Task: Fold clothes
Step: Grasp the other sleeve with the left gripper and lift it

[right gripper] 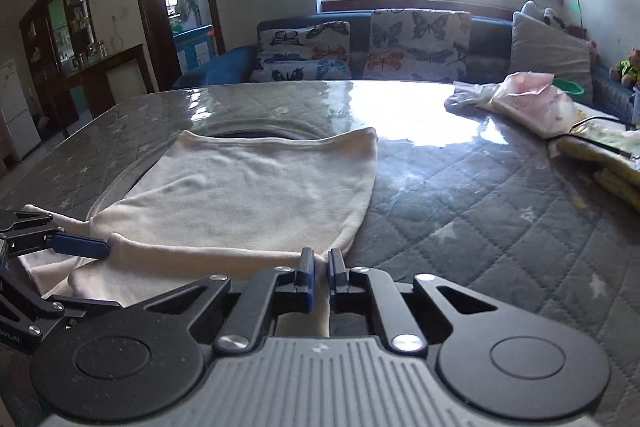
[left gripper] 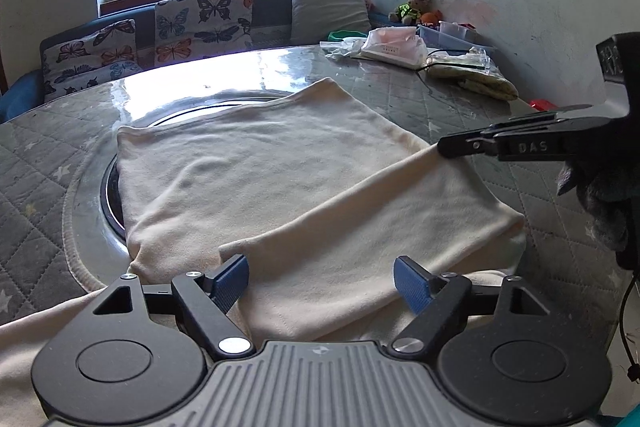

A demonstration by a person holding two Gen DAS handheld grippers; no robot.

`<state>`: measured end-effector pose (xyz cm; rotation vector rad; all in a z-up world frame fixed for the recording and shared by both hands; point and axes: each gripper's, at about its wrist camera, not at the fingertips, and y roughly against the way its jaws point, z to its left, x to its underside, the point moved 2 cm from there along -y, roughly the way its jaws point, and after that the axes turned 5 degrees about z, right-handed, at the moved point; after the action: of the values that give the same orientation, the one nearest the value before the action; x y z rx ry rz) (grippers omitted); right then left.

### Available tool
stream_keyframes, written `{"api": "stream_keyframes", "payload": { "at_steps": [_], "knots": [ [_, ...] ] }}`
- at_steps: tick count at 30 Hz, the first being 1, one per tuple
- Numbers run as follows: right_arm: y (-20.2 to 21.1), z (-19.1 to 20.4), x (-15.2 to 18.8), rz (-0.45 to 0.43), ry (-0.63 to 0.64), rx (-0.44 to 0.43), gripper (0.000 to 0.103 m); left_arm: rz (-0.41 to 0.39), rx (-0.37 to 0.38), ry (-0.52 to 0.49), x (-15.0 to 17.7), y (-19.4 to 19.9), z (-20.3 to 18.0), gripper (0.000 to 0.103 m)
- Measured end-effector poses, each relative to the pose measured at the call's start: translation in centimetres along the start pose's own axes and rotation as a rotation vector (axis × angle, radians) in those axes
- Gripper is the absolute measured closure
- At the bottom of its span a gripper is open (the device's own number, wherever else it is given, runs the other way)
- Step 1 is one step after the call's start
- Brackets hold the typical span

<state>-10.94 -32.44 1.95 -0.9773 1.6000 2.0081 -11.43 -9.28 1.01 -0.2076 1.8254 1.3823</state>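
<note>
A cream garment (left gripper: pixel 256 179) lies spread on the quilted table (left gripper: pixel 36 163), with a folded strip (left gripper: pixel 360 211) laid diagonally across its near part. My left gripper (left gripper: pixel 322 281) is open just above the near edge of the garment, its blue pads apart, holding nothing. My right gripper (right gripper: pixel 319 267) is shut on a fold of the cream garment (right gripper: pixel 256 203) at its near right corner. The right gripper also shows in the left wrist view (left gripper: pixel 448 147), pinching the far end of the strip. The left gripper shows at the left of the right wrist view (right gripper: pixel 80 247).
A round recessed ring (left gripper: pixel 192 111) in the table lies under the garment. Plastic bags and a pink packet (left gripper: pixel 388 47), a yellow folded cloth (left gripper: pixel 476 75) and a cable sit at the far right. A sofa with butterfly cushions (left gripper: pixel 204 19) stands behind the table.
</note>
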Motion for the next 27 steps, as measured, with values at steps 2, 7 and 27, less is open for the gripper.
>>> {"api": "stream_keyframes", "payload": {
  "at_steps": [2, 7, 27],
  "knots": [
    [0.0, -0.3, 0.2, 0.001, -0.006, 0.016, 0.099, 0.001, -0.001, -0.008, 0.0, -0.2, -0.1, 0.021],
    [0.4, -0.8, 0.4, -0.013, -0.033, 0.031, 0.098, -0.013, 0.002, -0.005, 0.0, 0.4, -0.1, 0.021],
    [0.6, 9.4, 0.8, 0.02, 0.211, -0.185, 0.072, -0.074, -0.066, 0.213, 4.1, 6.5, 5.1, 0.021]
  ]
}}
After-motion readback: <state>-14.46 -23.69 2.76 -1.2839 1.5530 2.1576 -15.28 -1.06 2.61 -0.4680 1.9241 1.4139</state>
